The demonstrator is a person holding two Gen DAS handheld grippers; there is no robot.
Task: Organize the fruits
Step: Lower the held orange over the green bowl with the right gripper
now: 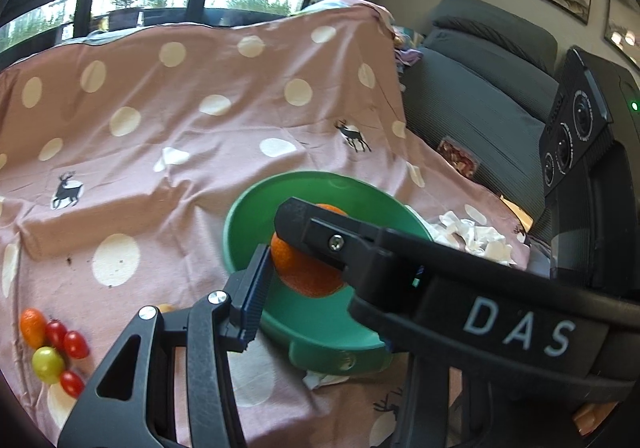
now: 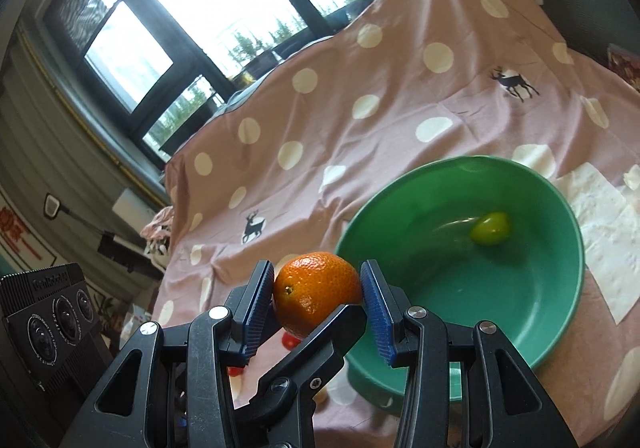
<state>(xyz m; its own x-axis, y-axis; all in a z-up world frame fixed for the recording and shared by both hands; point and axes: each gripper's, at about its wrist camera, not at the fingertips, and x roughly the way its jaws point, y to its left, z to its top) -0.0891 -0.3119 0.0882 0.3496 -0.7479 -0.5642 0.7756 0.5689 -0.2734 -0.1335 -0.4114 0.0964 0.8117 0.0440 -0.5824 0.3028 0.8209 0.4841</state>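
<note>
Mandarin [image 2: 316, 288], bright orange, hangs in the air above the spotted pink cloth [image 1: 160, 108], just beside the near left rim of a green bowl [image 2: 560, 288]. The right gripper [image 2: 316, 268] is partly closed, with its blue ribbed pads [image 2: 256, 308] pressing on opposite sides of the fruit. The left gripper [image 1: 316, 272] reaches in across it. One of its pads lies against the mandarin and the other is hidden, so it seems to be clamped on the same fruit. This looks like the carrying step, with the fruit on its way to the bowl. The next move calls for bringing it over the bowl's hollow, lowering it, and opening both grippers together. The mandarin is nearly round, and its stem dimple faces the right wrist camera, slightly to the left. Its short stem axis therefore runs back along the fingers, and the pads grip across it. A blurred green fruit [image 2: 490, 228] sits inside the bowl. Cherry tomatoes [image 1: 56, 332] wait on the cloth well to the left.
</note>
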